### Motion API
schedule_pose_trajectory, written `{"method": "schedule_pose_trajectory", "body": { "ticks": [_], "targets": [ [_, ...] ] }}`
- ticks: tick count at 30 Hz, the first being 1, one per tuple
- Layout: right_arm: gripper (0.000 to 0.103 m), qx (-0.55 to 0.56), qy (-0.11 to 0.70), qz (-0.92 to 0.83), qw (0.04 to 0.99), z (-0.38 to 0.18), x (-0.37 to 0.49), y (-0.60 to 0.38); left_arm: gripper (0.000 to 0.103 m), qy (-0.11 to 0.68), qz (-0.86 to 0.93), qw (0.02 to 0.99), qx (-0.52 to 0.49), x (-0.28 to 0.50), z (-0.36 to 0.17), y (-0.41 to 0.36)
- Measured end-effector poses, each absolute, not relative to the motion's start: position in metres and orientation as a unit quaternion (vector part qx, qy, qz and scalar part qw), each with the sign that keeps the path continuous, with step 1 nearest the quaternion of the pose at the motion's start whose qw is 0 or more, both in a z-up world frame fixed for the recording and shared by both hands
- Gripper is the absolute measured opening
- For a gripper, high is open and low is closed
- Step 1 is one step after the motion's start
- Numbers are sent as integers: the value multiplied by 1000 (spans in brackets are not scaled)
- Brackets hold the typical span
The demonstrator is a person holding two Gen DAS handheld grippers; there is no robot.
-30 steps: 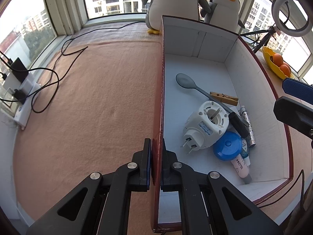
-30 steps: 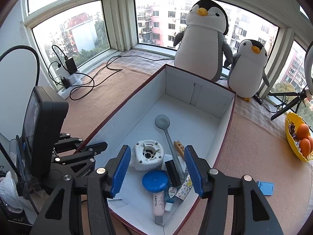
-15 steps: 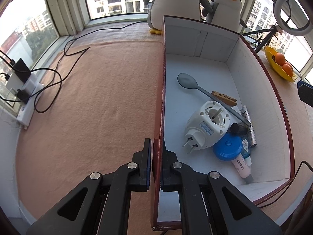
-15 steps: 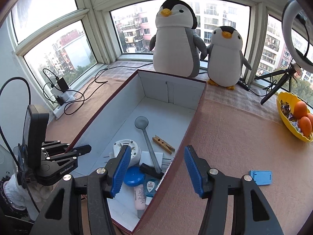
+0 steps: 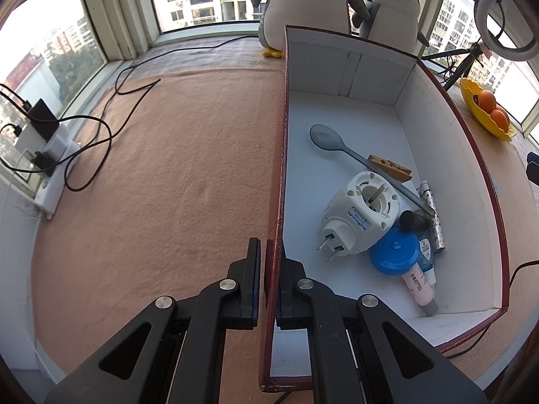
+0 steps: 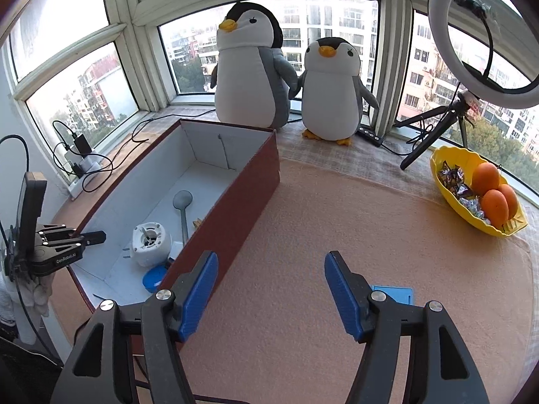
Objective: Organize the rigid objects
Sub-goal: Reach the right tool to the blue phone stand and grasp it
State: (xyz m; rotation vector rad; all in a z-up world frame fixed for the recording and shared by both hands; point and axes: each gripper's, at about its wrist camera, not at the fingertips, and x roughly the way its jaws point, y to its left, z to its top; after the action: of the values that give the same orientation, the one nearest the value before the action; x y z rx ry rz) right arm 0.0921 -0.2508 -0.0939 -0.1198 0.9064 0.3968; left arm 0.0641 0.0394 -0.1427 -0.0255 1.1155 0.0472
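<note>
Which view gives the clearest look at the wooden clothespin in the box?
The left wrist view. There the wooden clothespin lies in full sight on the white floor of the box, beside the grey spoon. In the right wrist view the box's near wall hides nearly all of it; only a small tan end shows.

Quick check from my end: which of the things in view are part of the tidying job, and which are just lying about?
Part of the job:
- box, its wall clamped by the left tongs
- spoon, clothespin, white plug adapter, blue lid, pink tube inside
- small blue piece by the open right tongs

Lying about:
- penguins
- fruit bowl
- ring light
- power strip
</note>
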Motion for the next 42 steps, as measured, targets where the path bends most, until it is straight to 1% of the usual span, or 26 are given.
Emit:
{"method": "schedule_pose_trajectory", "body": {
  "ticks": [11, 19, 24, 26, 34, 40, 42],
  "targets": [
    [62, -140, 490, 137, 849, -151, 110, -316, 5, 535, 33, 844, -16, 62, -145, 40],
    [61, -210, 525, 143, 813, -190, 125, -323, 5, 538, 39, 842, -17, 61, -144, 39],
    [58, -258, 531, 146, 793, -205, 130, -319, 5, 539, 43, 841, -16, 61, -144, 38],
    [57, -261, 534, 149, 791, -209, 134, -321, 5, 539, 45, 841, -16, 61, -144, 38],
    [57, -250, 532, 160, 793, -207, 155, -320, 5, 544, 48, 837, -24, 60, -145, 39],
    [56, -178, 556, 175, 793, -210, 180, -335, 6, 548, 50, 835, -31, 58, -145, 40],
    [53, -148, 565, 184, 790, -211, 183, -341, 6, 548, 51, 834, -32, 58, -145, 40]
  ]
}}
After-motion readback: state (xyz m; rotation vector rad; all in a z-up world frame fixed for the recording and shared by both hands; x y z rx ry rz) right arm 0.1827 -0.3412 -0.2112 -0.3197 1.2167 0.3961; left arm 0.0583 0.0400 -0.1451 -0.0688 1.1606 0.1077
